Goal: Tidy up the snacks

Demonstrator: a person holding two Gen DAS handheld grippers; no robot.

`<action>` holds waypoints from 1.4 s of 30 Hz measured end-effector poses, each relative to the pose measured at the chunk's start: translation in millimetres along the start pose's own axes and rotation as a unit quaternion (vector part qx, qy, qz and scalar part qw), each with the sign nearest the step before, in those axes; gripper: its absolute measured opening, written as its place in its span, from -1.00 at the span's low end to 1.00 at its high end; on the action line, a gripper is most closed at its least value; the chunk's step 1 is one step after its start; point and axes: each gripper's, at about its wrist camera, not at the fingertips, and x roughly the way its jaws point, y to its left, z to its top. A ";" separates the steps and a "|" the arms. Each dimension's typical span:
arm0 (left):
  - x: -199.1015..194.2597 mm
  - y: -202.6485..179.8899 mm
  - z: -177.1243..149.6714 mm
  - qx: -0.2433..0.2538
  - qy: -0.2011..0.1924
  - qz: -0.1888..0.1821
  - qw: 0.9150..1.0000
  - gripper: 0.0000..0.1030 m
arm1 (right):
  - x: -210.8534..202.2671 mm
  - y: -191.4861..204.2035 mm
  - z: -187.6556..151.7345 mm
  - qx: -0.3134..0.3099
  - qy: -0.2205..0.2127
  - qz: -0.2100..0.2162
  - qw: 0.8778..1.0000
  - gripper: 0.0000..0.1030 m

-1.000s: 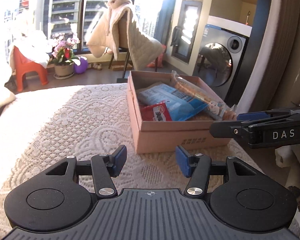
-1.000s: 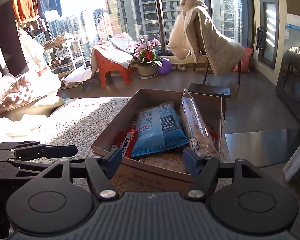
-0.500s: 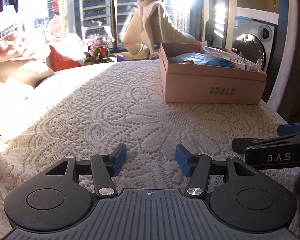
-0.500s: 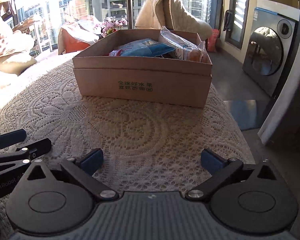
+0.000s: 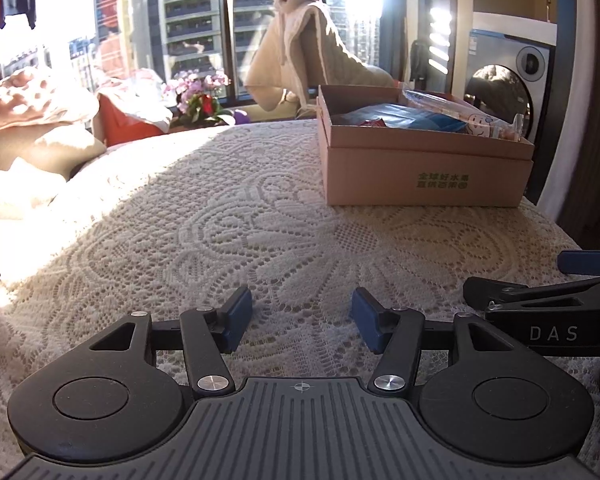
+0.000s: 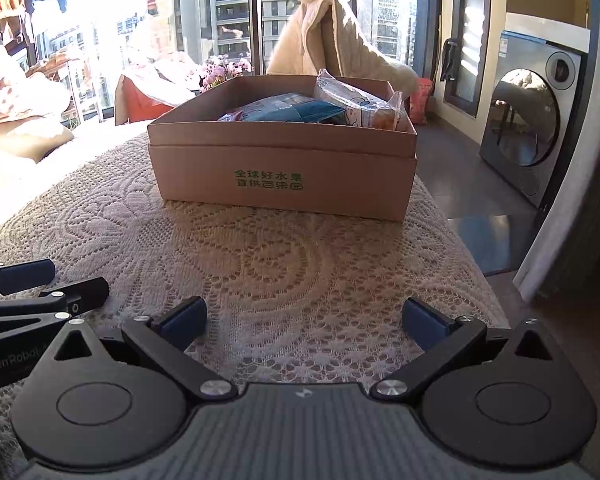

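Snacks, a blue foil bag [image 6: 296,110] and a clear-wrapped roll [image 6: 356,106], lay inside the open brown cardboard box [image 6: 284,168] standing on the cream lace tablecloth [image 6: 260,260], evidently gathered there to keep them together. The left gripper [image 5: 302,318] and right gripper [image 6: 304,320] hung low over the cloth, well short of the box (both empty). The left's jaws stood moderately apart and the right's wide, probably because no loose snack was in view to grasp.

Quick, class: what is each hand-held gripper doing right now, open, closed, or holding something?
Left hand-held gripper: open, holding nothing, above the lace cloth.
Right hand-held gripper: open wide, holding nothing, short of the snack box.
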 end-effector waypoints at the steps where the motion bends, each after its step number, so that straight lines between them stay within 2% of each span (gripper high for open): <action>1: 0.1 -0.1 0.0 0.000 0.000 0.000 1.000 0.18 | 0.0 -0.1 0.0 0.000 0.000 0.000 1.000 1.00; 9: -2.5 -5.2 -0.2 0.012 -0.001 0.011 1.000 0.14 | -0.1 0.0 -0.3 0.000 0.000 0.000 1.000 1.00; 42: -2.5 -3.0 -0.4 0.008 -0.001 0.006 1.000 0.13 | -0.2 0.1 -0.3 0.000 0.000 0.000 1.000 1.00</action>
